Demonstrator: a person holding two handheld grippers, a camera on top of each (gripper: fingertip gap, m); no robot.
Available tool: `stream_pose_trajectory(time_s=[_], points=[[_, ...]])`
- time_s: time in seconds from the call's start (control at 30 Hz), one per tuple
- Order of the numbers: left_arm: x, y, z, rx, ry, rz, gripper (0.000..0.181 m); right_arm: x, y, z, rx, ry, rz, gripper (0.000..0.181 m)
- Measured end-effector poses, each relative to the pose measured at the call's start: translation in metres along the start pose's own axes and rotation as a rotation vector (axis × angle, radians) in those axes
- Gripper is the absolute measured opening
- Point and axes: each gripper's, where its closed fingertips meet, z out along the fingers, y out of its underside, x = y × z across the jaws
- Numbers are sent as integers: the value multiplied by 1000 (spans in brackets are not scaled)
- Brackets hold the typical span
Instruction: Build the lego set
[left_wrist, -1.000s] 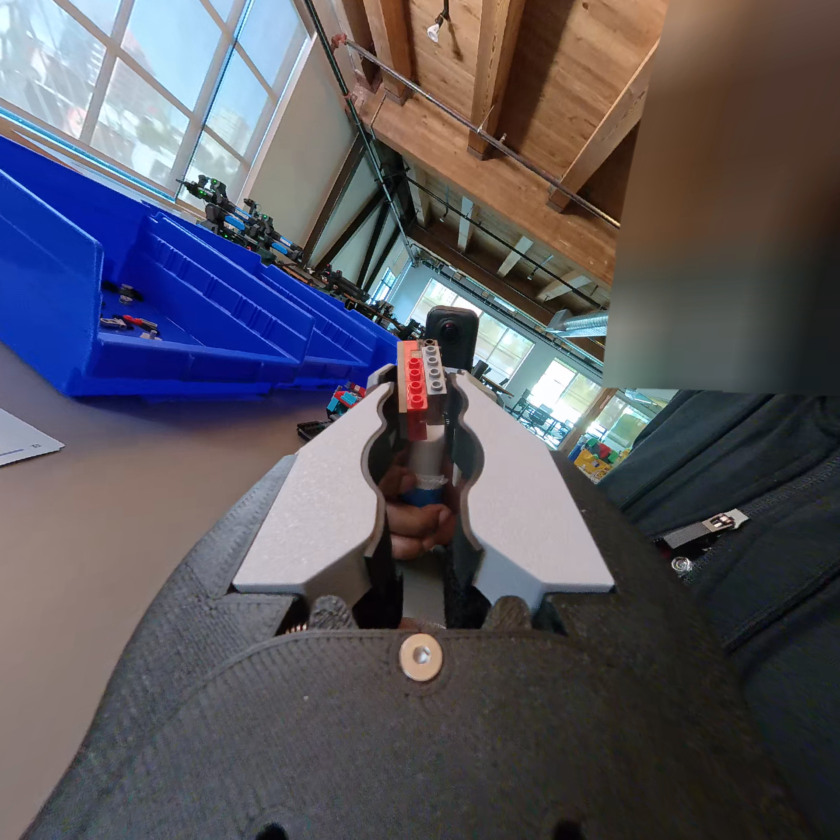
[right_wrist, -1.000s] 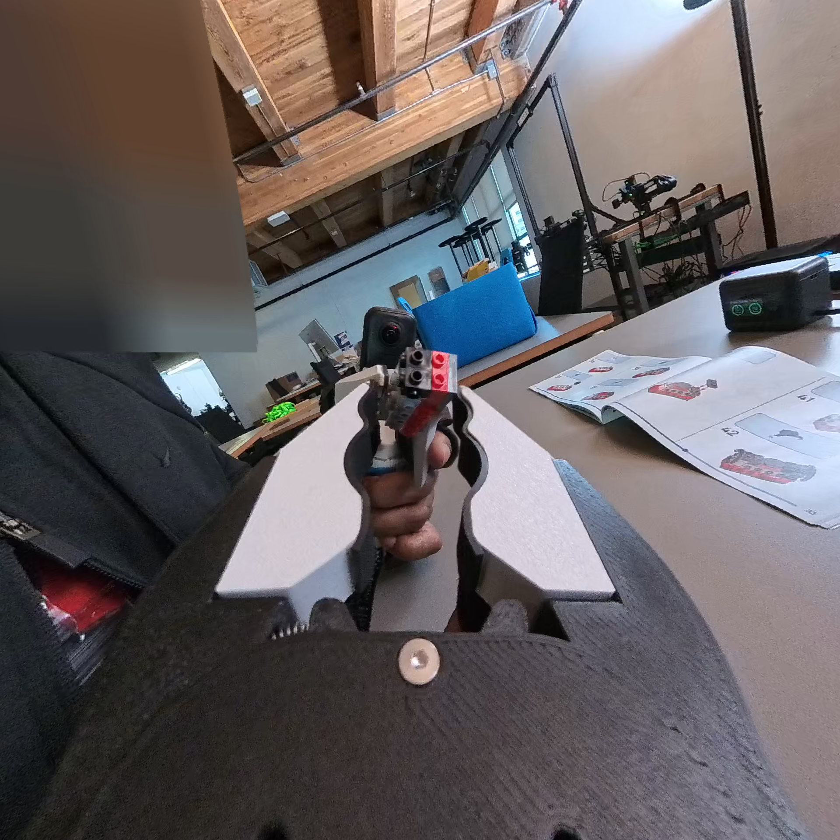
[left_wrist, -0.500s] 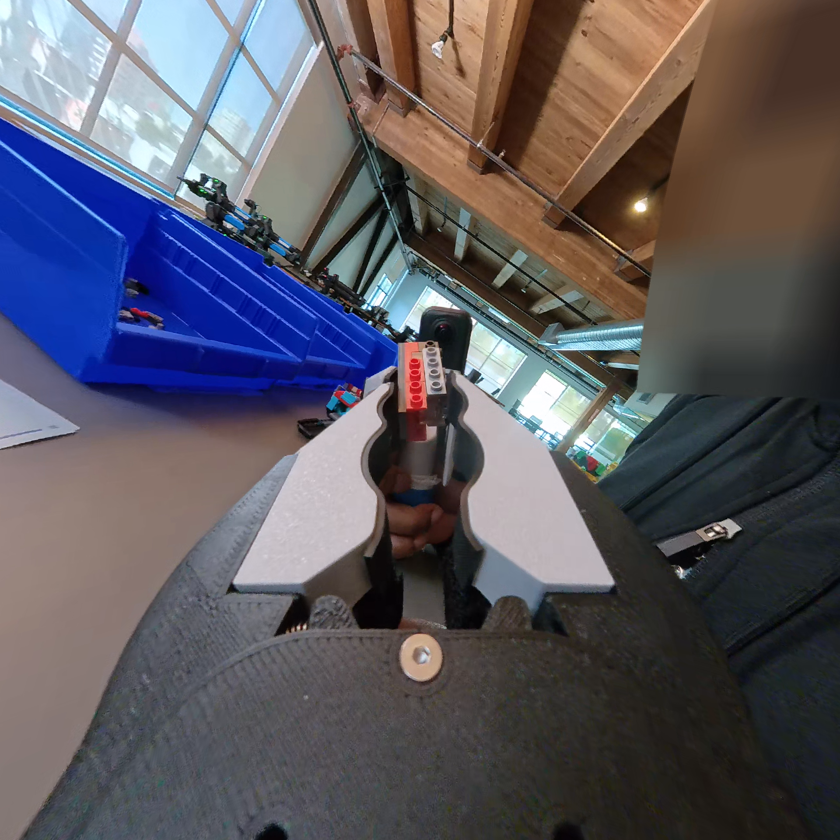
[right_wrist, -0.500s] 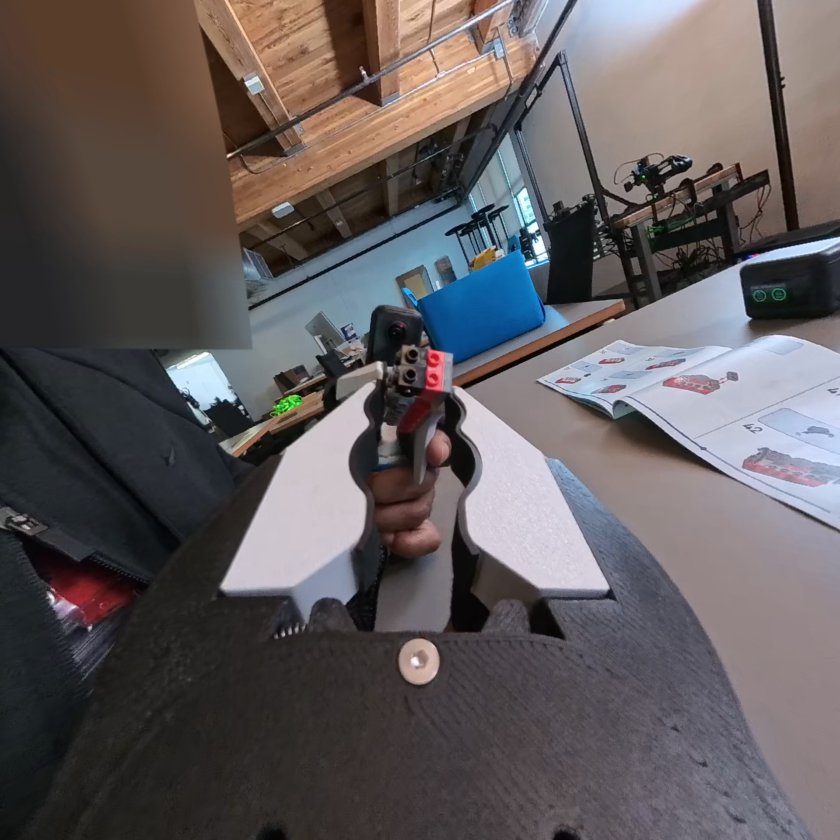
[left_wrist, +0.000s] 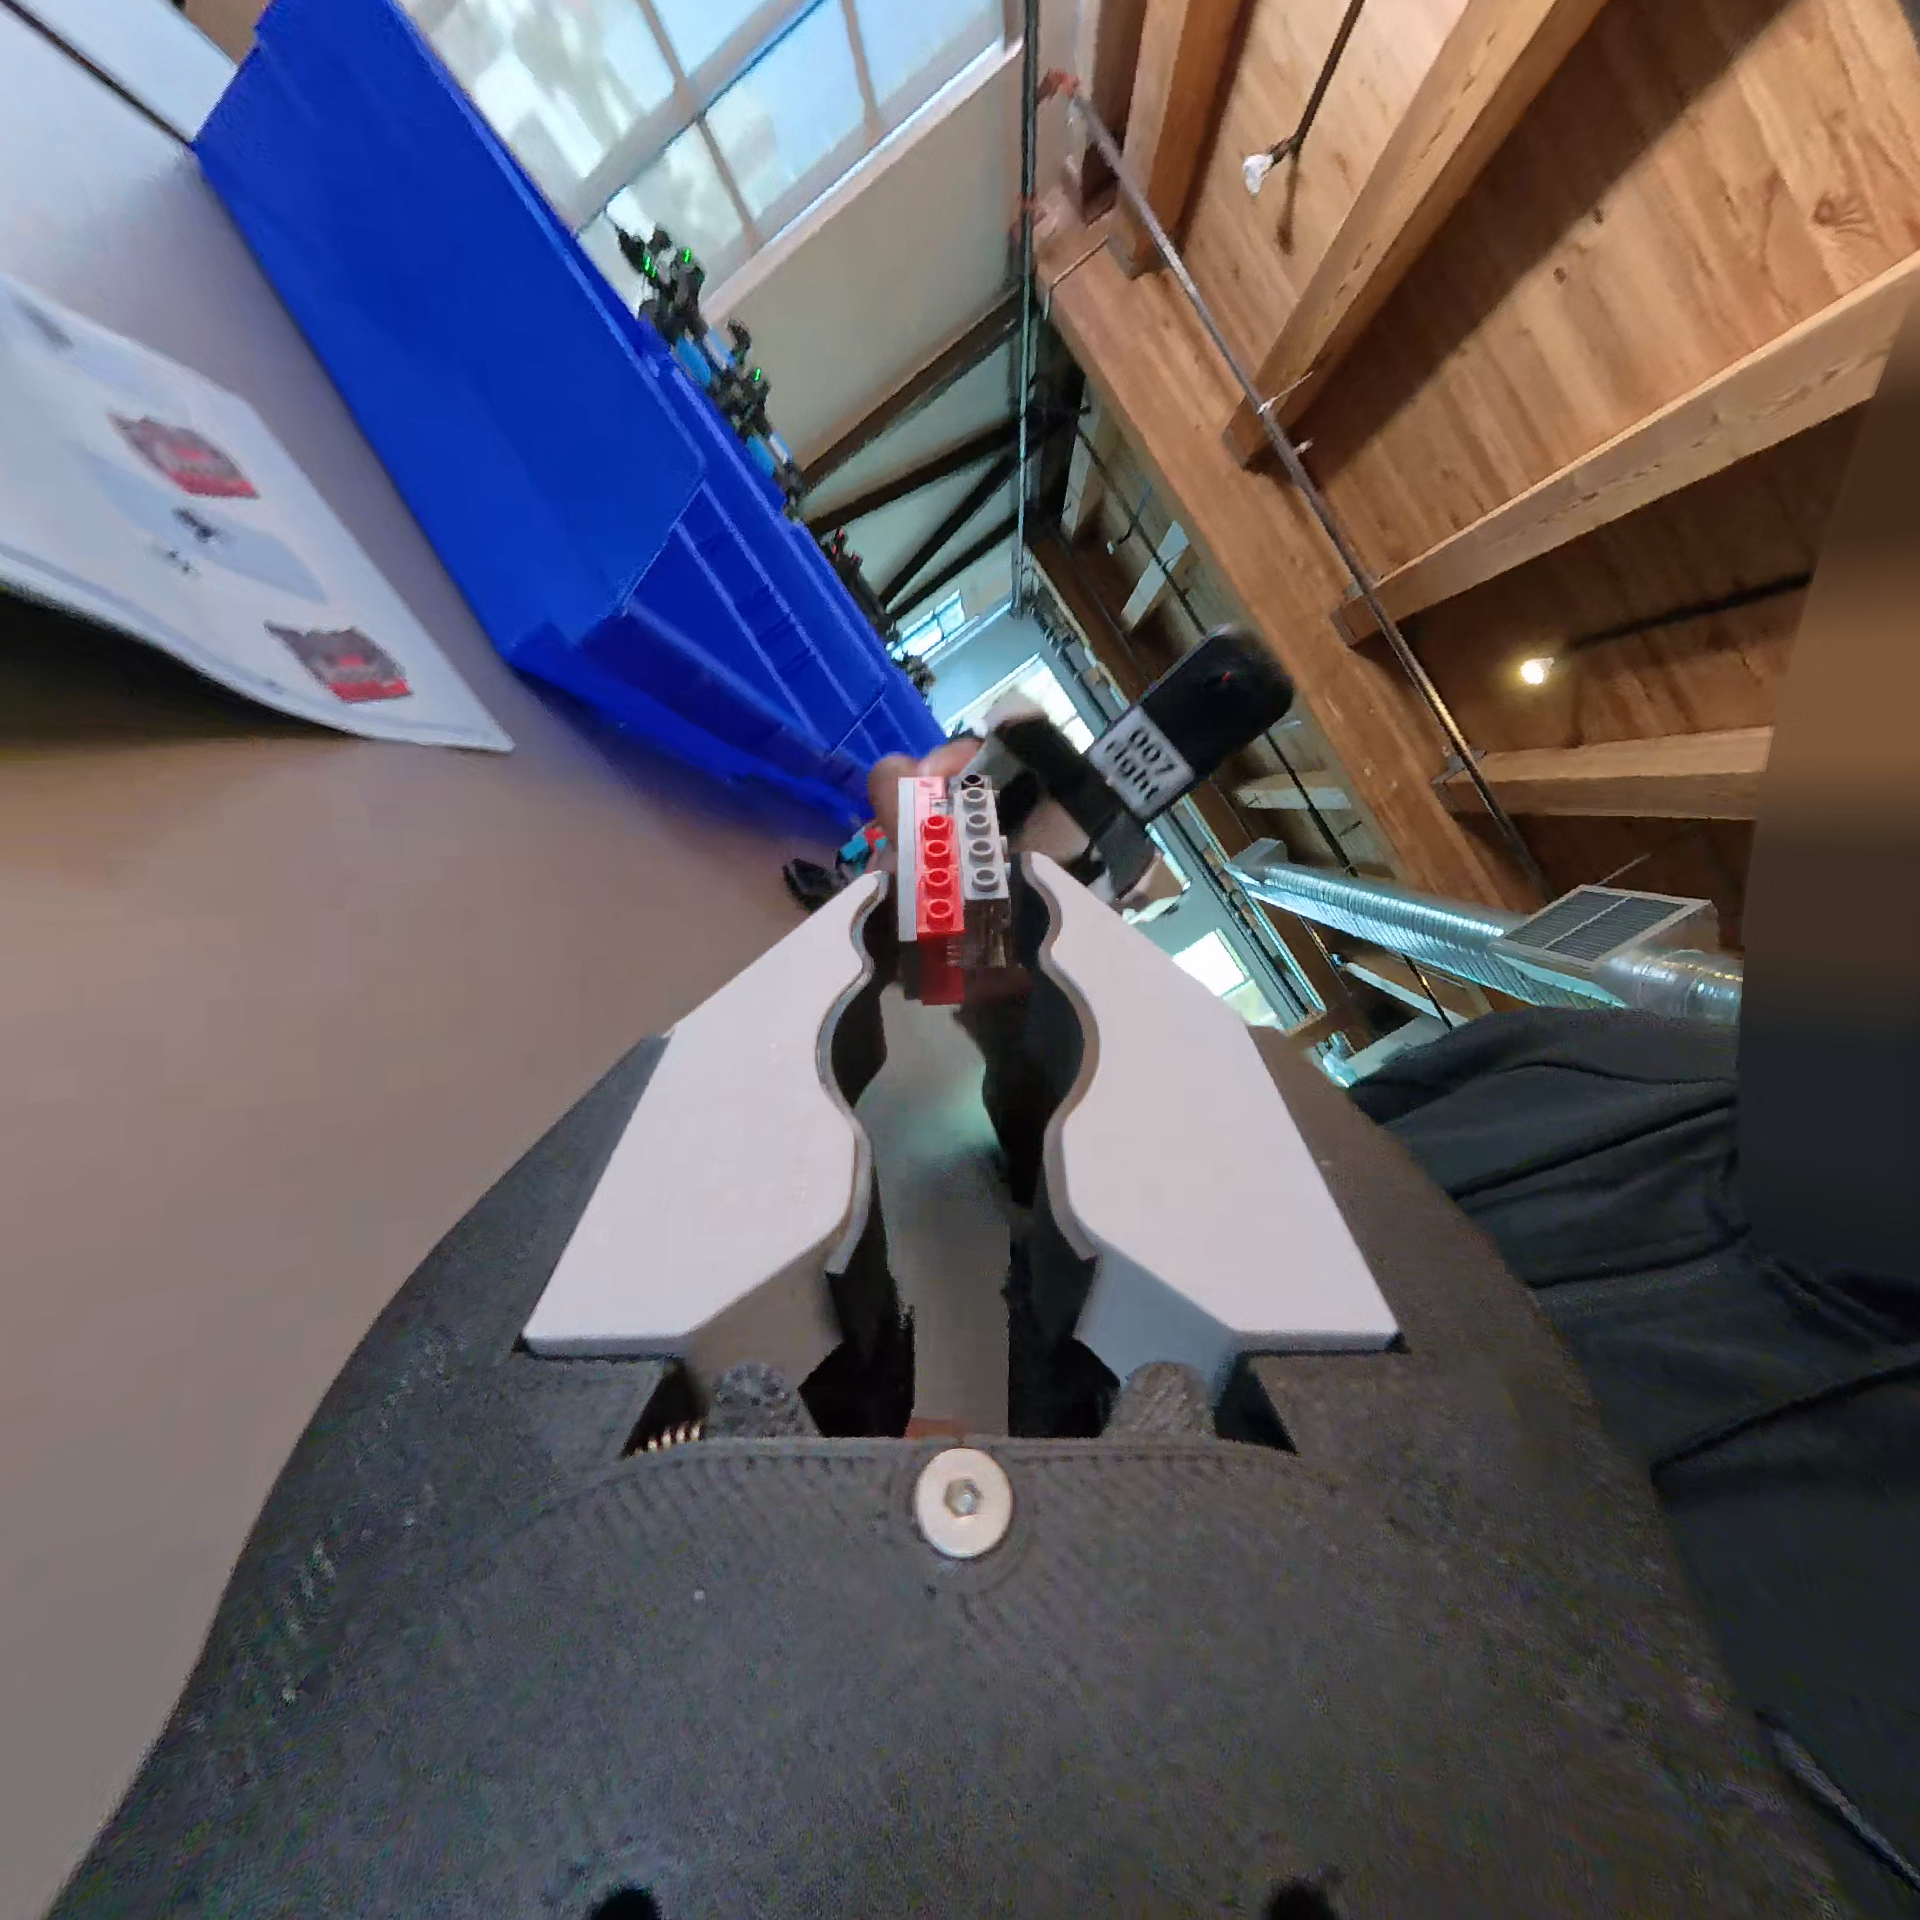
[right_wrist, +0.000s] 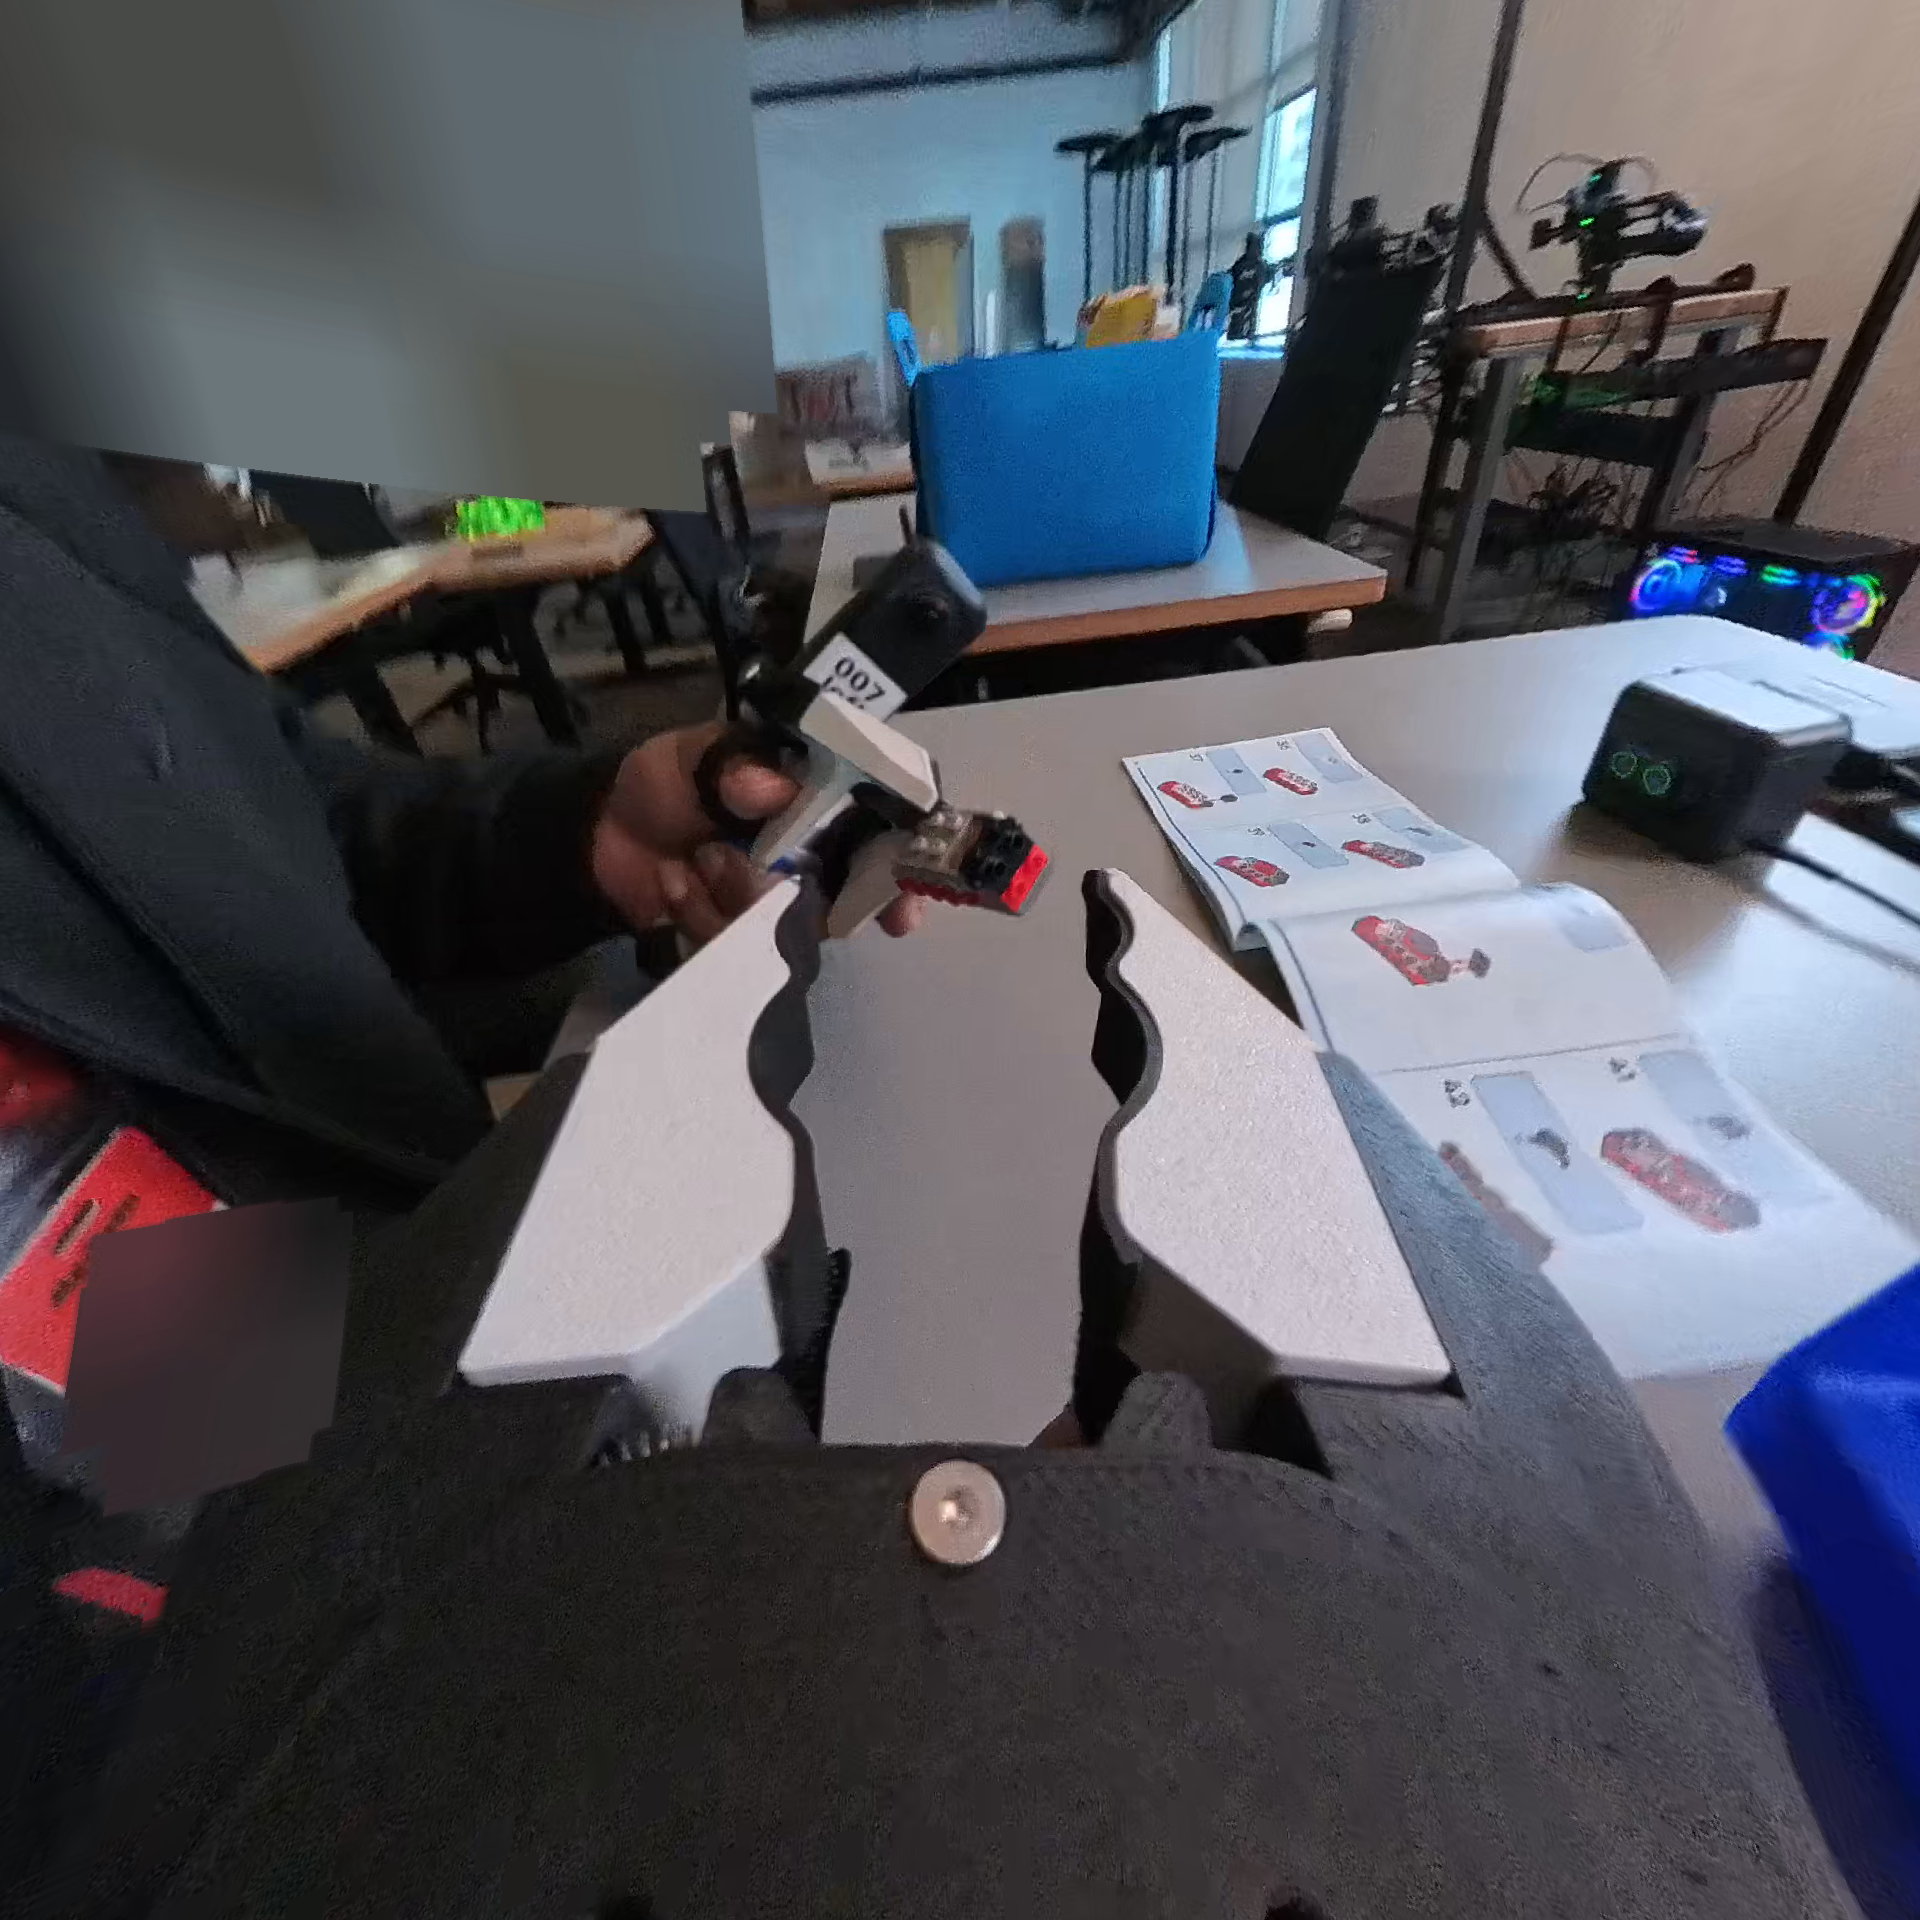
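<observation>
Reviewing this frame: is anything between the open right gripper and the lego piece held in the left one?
Nothing visible. The right gripper is open and empty, and the lego assembly, clamped in the left gripper, sits just beyond its left fingertip. Only bare table shows in the gap.

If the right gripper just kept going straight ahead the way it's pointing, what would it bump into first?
Probably the bare grey table. The open right gripper points between the lego piece, slightly left, and the instruction booklet on the right. Depth is unclear.
</observation>
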Motion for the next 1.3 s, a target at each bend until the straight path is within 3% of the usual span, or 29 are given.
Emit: stream_pose_trajectory(time_s=[0.4,0.87,1.03,1.3], points=[[-23,-5,-24,-114,-1,-134,22,15,32,61,-125,-158,-162,53],[-17,20,-9,-305,75,-241,22,0,43,51,-146,-247,-290,42],[-16,24,-7,-330,80,-258,23,-4,47,49,-166,-253,-301,41],[-17,24,-6,-321,57,-204,23,-7,57,51,-200,-258,-285,22]])
